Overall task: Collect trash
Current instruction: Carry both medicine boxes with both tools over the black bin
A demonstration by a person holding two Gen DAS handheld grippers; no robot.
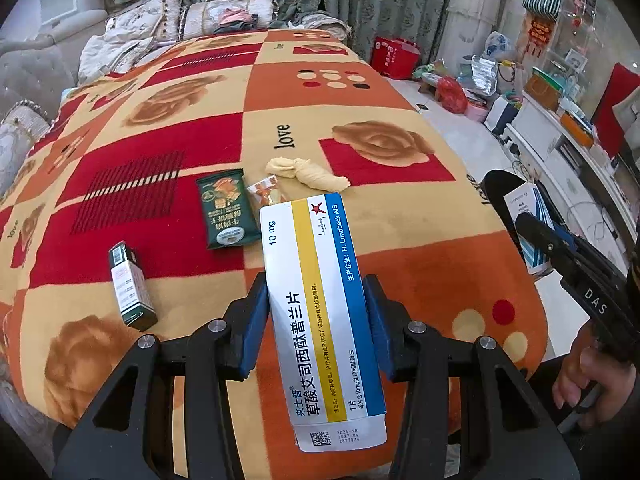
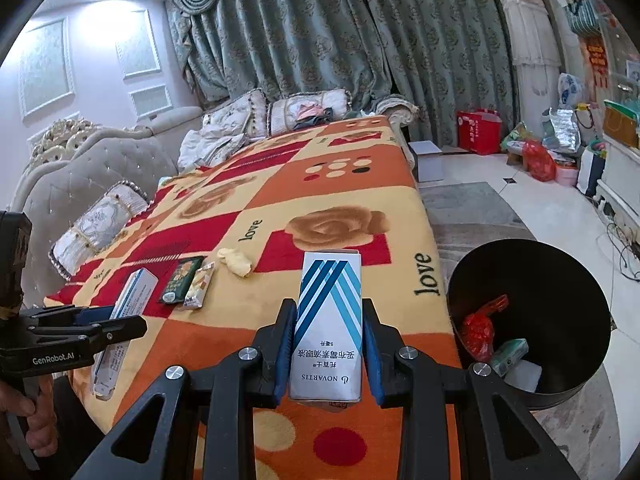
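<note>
i counted two cartons in my tongs. my left gripper [image 1: 316, 320] pinched one long white medicine box [image 1: 320, 312] with yellow and blue stripes, its blue pads pressed on both long sides above the blanket [image 1: 400, 220]. my right gripper [image 2: 329, 350] pinched one white novartis box [image 2: 329, 328] with blue chevrons, held over the blanket's edge, just left of the bin.

four loose pieces lay on the blanket: one green box [image 1: 131, 286] on its side at the left, one dark green packet [image 1: 227, 210], one small orange-and-white wrapper [image 1: 264, 192] just beside it, and one crumpled cream tissue [image 1: 306, 174] behind them.

one black bin [image 2: 532, 320] stood on the floor beside the bed. in it i saw a red crumpled bag [image 2: 478, 330], a green box [image 2: 510, 356] and a pale white piece [image 2: 524, 376].
</note>
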